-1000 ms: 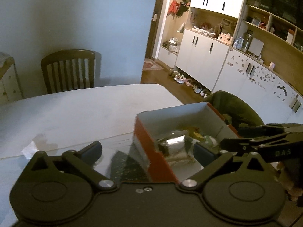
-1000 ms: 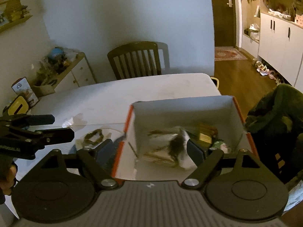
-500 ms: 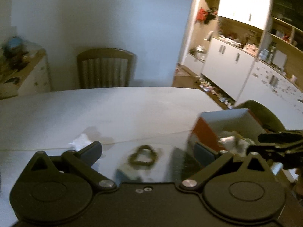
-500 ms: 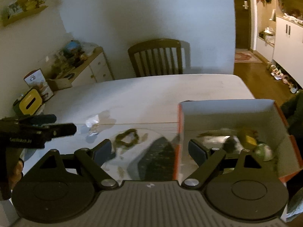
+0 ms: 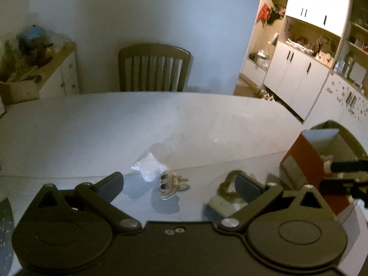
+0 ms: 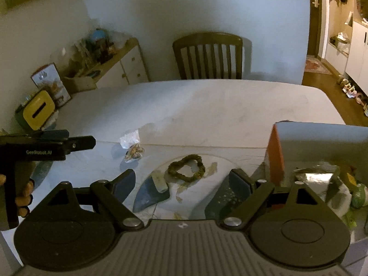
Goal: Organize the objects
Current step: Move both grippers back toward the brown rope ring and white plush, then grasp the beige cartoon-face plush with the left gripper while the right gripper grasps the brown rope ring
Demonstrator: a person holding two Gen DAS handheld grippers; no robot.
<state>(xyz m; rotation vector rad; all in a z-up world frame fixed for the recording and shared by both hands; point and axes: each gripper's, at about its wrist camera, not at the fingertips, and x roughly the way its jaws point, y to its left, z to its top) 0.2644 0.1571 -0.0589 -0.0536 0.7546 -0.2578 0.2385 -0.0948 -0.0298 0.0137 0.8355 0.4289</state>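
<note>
Left gripper point(image 5: 178, 184): jaws spread, nothing held; small cartoon charm point(image 5: 171, 182) lies between the fingers, crinkled plastic wrapper point(image 5: 149, 166) just ahead
Right gripper point(image 6: 181, 180): jaws apart, empty; braided ring point(image 6: 186, 168) just ahead between the fingers
Box point(image 6: 276, 156): to its right, partly filled
Handling: ring likely light, soft, floppy; pinch across one braided side

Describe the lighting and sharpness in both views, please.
Left wrist view: dim, bluish, soft; the orange box at the right edge is smeared, the cabinets overexposed. Right wrist view: sharper; the braided ring is crisp, glare on the silver foil; fisheye bends the table edge.
</note>
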